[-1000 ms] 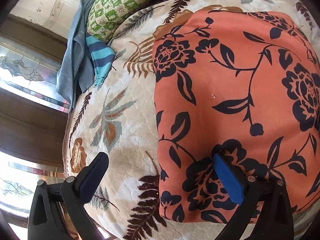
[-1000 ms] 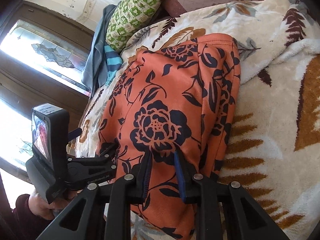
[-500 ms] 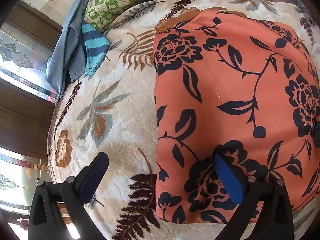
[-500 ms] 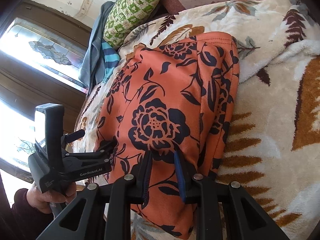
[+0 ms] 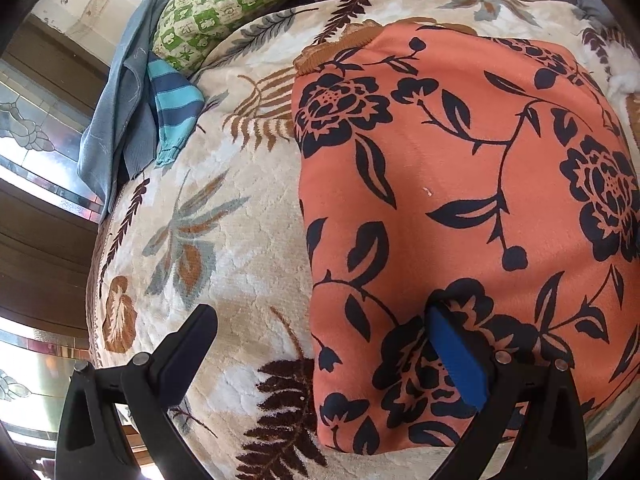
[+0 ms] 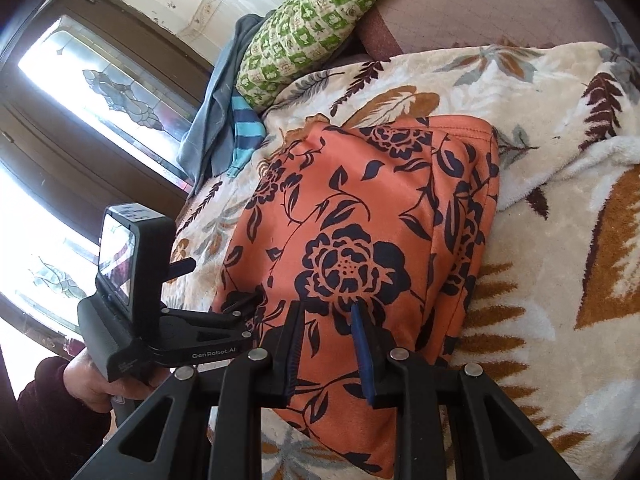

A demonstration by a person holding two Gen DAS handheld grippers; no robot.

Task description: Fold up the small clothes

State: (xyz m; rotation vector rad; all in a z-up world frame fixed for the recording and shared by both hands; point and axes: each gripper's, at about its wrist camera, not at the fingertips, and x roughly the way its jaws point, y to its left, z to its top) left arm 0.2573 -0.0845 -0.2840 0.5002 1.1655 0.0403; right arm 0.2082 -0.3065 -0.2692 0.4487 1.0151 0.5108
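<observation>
On the leaf-patterned blanket point(image 5: 248, 240) lies the orange flowered garment point(image 5: 460, 184), already doubled over into a thick rectangle, with its near edge closest to both grippers. The left gripper point(image 5: 320, 344) hangs over the garment's near left corner with its 2 fingers spread wide: 1 finger over the blanket beside the garment, the other over the cloth itself, pinching nothing. The right gripper point(image 6: 326, 332) sits at the garment's near edge, its 2 fingers narrowly parted; whether cloth is caught between them I cannot tell. Beyond the garment's far left corner lie a striped blue piece point(image 5: 172, 108), a grey-blue piece point(image 5: 116, 120) and a green checked pillow point(image 5: 224, 4). The step in hand looks like taking up the near edge for another fold. The next move probably calls for both grippers to close on that edge together, then carry it evenly toward the garment's far edge.
</observation>
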